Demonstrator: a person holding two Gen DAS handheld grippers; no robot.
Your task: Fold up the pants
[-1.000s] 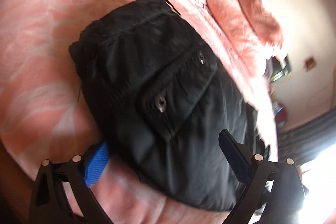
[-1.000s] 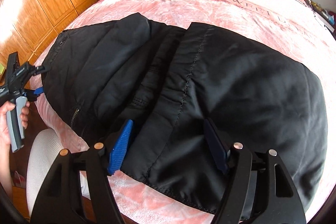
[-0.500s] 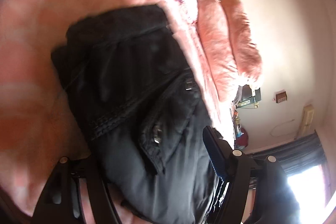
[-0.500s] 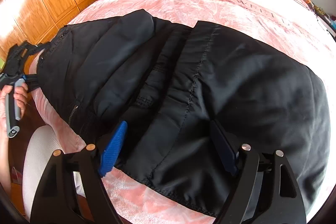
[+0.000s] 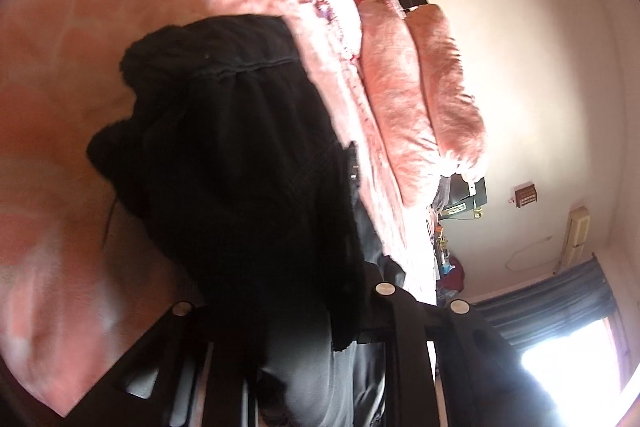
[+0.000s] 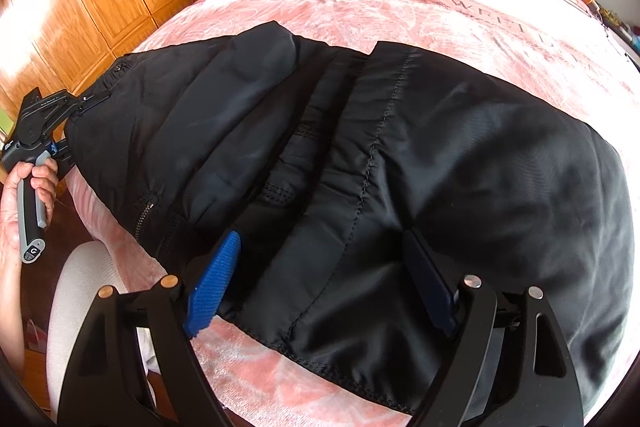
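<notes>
While black pants (image 6: 400,167) lie between right tongs (image 6: 320,283), left tongs (image 6: 60,119) grip them.

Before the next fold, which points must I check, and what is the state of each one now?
1. Left tongs hold the pants at the waist end: ok.
2. Left grip firmness: cannot tell, cloth hides the pads.
3. Right tongs open, astride the near hem: ok.
4. Right tongs gripping cloth: not ok, not yet closed.
5. Pants lie flat on the pink blanket: not ok, ridges in the middle.
</notes>
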